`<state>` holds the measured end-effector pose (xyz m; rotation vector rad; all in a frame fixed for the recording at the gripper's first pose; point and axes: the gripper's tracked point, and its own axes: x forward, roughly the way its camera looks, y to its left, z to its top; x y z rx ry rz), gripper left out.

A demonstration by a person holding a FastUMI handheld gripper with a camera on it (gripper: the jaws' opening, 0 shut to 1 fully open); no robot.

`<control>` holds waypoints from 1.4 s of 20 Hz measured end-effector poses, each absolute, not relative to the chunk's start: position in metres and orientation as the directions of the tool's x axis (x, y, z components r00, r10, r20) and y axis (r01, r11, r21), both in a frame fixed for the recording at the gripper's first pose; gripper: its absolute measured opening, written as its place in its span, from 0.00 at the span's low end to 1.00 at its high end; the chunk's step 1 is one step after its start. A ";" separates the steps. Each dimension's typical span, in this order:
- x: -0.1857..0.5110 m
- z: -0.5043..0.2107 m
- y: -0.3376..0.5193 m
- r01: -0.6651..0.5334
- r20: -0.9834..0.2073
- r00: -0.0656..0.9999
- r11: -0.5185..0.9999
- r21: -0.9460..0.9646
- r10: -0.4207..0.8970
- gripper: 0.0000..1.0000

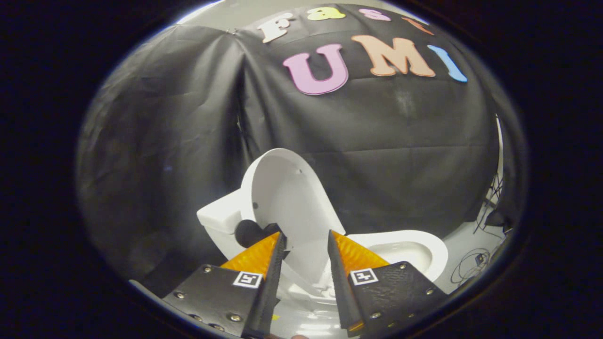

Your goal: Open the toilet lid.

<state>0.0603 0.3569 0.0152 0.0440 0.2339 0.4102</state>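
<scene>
Since the white, rigid, glossy plastic toilet lid (294,197) looks light but slippery, standing raised over the white ceramic bowl (424,249), we would hold its rim, our gripper (306,242) fingers parted and empty before it.

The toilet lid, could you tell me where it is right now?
The toilet lid stands raised just beyond the open tongs, leaning toward the tank, with the bowl beside it.

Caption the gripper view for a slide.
Open gripper facing the raised toilet lid, bowl exposed beyond the fingers.
</scene>
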 end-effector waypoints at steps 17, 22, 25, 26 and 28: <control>0.052 0.031 0.225 -0.289 -0.224 0.931 0.957 0.036 0.289 0.98; 0.044 0.053 0.178 -0.245 -0.184 0.952 0.969 0.015 0.243 0.98; 0.040 0.062 0.153 -0.219 -0.158 0.963 0.976 0.008 0.218 0.98; 0.039 0.064 0.147 -0.212 -0.151 0.966 0.977 0.006 0.210 0.98; 0.035 0.069 0.135 -0.205 -0.126 0.971 0.979 0.007 0.204 0.98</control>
